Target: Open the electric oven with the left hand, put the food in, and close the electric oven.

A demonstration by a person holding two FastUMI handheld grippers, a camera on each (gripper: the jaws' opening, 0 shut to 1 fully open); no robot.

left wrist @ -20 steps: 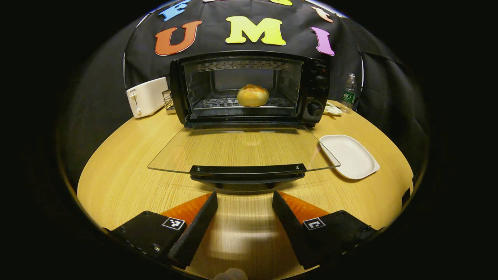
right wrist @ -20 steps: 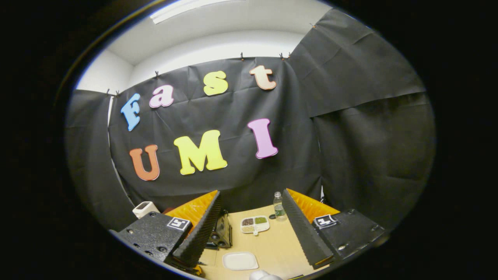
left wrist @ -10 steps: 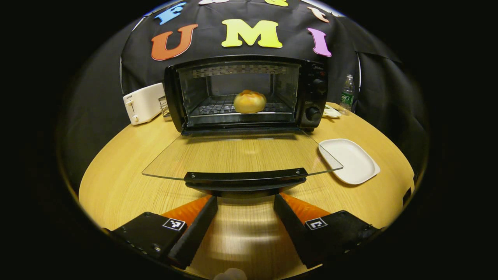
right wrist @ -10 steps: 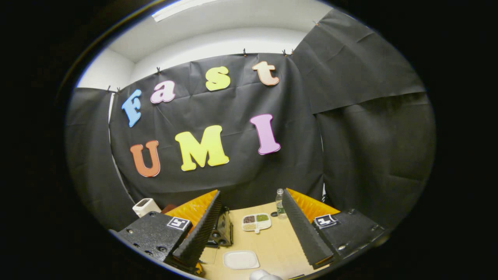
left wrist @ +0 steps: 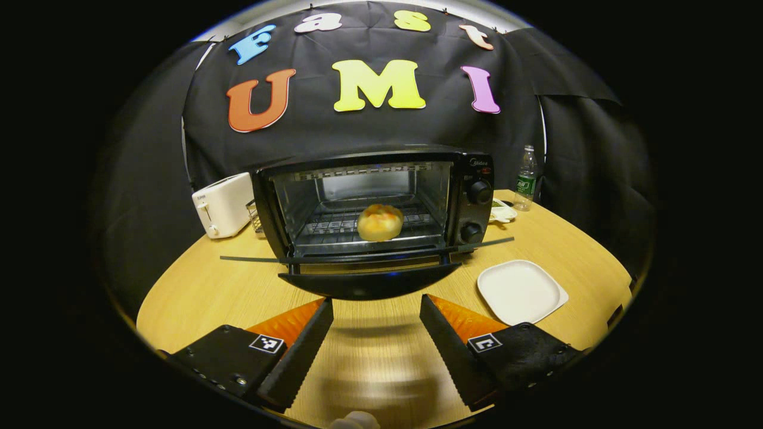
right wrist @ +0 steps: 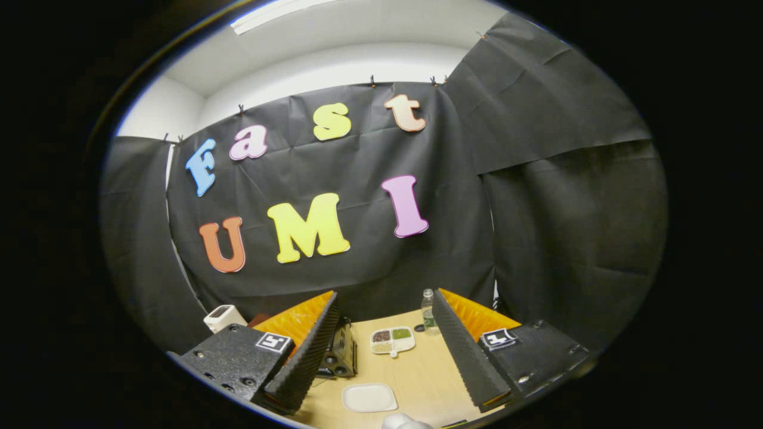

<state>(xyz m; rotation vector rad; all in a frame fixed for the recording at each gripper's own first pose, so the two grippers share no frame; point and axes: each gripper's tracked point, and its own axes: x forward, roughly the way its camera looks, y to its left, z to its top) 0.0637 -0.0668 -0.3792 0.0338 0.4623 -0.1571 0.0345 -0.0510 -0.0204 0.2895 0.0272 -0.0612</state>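
left gripper view: oven door partly raised, bun on the rack

counts in the left gripper view: one electric oven (left wrist: 381, 208), one bun (left wrist: 380, 222), one white plate (left wrist: 521, 291), one toaster (left wrist: 222, 204), one water bottle (left wrist: 525, 186), two knobs (left wrist: 478, 192) on the oven's right panel. oven is a black box with a wire rack inside; the round, golden, glossy bun sits on that rack near the front centre. glass door (left wrist: 369, 258) is seen almost edge-on, roughly level, with its curved black handle (left wrist: 369, 286) facing the camera. left gripper (left wrist: 377, 310) has its fingers spread wide, nothing between them, tips just below the handle; cannot tell if they touch it. plate is a flat rounded square, bare, on the round wood-grain table (left wrist: 197, 292), right of the oven. toaster is a white rounded box left of the oven. bottle is clear plastic, at the far right.

right gripper view: right gripper (right wrist: 384, 304) also spread, holding nothing, tilted up toward the cloth wall. between its serrated fingers (right wrist: 304, 357): one divided dish (right wrist: 392, 341) with four compartments, the bottle, the white plate.
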